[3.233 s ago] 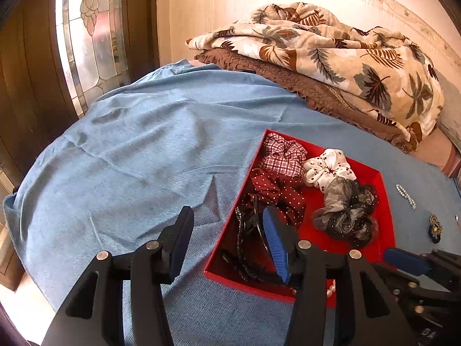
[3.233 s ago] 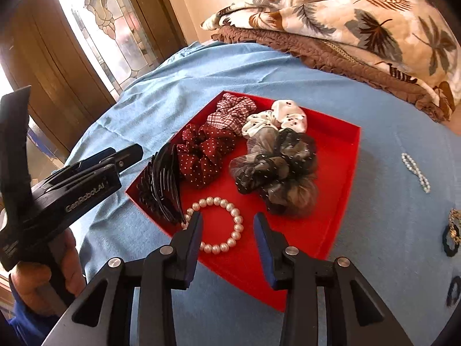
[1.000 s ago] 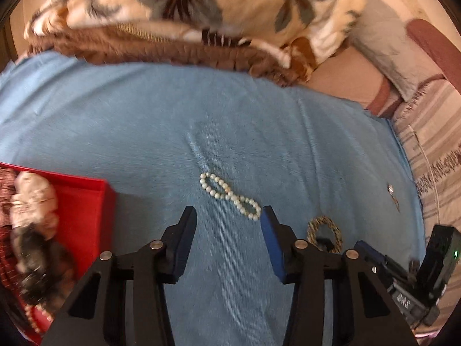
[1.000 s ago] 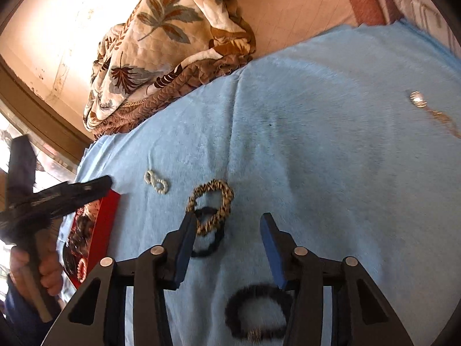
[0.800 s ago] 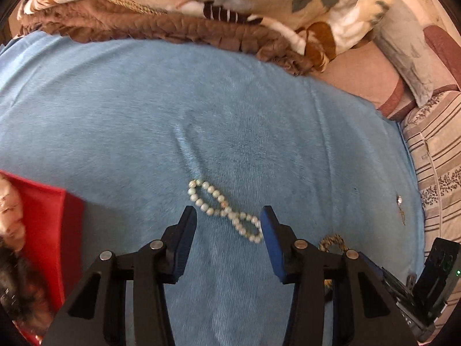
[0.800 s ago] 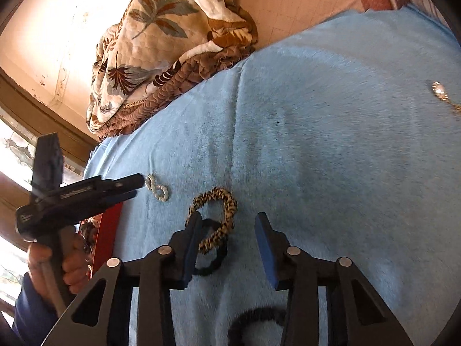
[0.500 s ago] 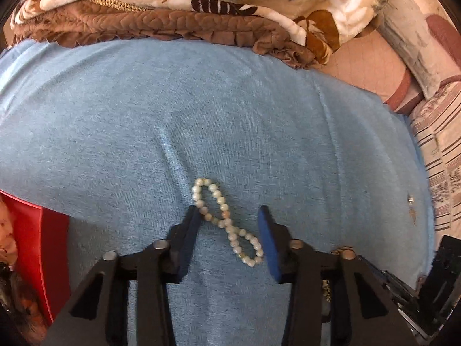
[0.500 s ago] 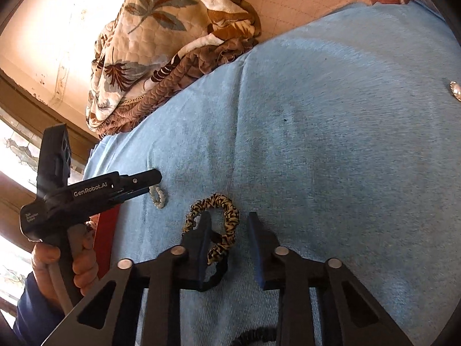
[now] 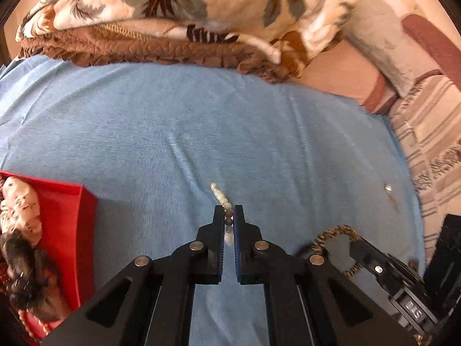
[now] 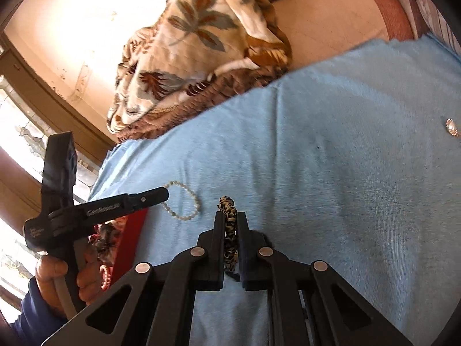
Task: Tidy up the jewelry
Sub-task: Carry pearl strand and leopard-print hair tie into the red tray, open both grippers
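Note:
My left gripper (image 9: 229, 212) is shut on a white pearl bracelet (image 9: 221, 196), which hangs from its tips over the blue cloth; in the right wrist view the bracelet (image 10: 184, 201) dangles from the left gripper (image 10: 164, 193). My right gripper (image 10: 229, 218) is shut on a leopard-print hair tie (image 10: 229, 225); it also shows in the left wrist view (image 9: 334, 232). A red tray (image 9: 72, 219) with scrunchies (image 9: 20, 230) lies at the left.
A small silver pendant (image 9: 389, 188) lies on the blue cloth (image 9: 201, 132) to the right, seen also in the right wrist view (image 10: 451, 127). A folded leaf-print blanket (image 9: 187, 14) and brown quilt lie at the back. A striped cover (image 9: 426, 144) borders the right.
Both grippers closed: the left one on the pearl bracelet, the right one on the leopard-print hair tie. Both items now lift off the cloth.

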A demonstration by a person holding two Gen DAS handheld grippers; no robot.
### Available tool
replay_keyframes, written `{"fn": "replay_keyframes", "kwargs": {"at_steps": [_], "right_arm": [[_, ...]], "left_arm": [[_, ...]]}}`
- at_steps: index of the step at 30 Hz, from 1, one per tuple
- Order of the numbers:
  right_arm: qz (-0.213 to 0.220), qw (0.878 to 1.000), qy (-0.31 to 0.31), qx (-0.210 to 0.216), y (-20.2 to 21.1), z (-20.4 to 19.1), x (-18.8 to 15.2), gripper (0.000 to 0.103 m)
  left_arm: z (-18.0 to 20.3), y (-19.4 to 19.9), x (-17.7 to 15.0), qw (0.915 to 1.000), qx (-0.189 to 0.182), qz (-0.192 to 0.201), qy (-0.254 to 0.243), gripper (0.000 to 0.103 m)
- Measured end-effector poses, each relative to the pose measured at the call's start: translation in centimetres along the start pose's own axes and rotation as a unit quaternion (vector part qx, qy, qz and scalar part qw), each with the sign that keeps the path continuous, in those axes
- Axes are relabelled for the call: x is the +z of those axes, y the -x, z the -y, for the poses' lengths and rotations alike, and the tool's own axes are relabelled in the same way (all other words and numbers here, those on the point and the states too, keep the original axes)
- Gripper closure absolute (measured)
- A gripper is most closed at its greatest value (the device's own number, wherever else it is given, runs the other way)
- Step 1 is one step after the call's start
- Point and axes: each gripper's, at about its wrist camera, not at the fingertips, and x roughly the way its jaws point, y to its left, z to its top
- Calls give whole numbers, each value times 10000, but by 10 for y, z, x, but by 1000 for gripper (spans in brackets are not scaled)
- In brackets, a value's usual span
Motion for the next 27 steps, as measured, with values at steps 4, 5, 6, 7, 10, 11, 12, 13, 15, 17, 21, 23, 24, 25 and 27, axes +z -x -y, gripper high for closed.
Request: {"fn": "replay_keyframes", "kwargs": {"at_steps": [4,5,6,7,10,11,12,13,15,17,21,23,24,25,27], "right_arm": [[129,9999,107,21,15,-15,-7,94],[169,9997,169,-1,19,-20,-9,94],[196,9996,220,-21,22,-24,-11,94],[229,9993,284,-47,26,-29,-13,94],[309,9986,421,-65,36,-44,-22,94],[323,9985,444,-64,39,-48,-24,94],[351,9982,488,-67,43,-54,-28,94],[370,9980,505,-68,45,-57,-32,94],[357,9980,517,-50,48,-65,-40,94],[319,9979,564,-70,51,-73,-50,94],[183,9981,577,-75,51,-86,-65,94],[102,9983,570,-62,49,-93,-71,94],[61,9983,584,-61,48,-98,-73,94],[28,9981,610,-61,46,-103,-75,94],[-27,9975,702,-54,44,-116,-78,94]], "left_arm": [[8,33,-13,9995,-142,212,-161,98],[9,44,-18,9993,-189,269,-199,98],[9,52,-20,9990,-229,314,-226,98],[8,65,-25,9986,-279,375,-263,98],[3,99,-39,9971,-353,556,-386,98],[-1,112,-45,9965,-346,625,-434,98],[-5,123,-50,9959,-328,693,-474,98],[-9,132,-54,9956,-307,737,-496,98],[-19,153,-63,9945,-175,877,-551,98],[-32,169,-71,9929,45,1029,-601,98],[-65,196,-85,9906,311,1217,-539,98],[-84,205,-89,9905,354,1267,-402,98],[-96,210,-92,9905,368,1293,-293,98],[-104,213,-94,9906,364,1303,-215,98],[-118,218,-98,9908,335,1310,-69,98]]}}
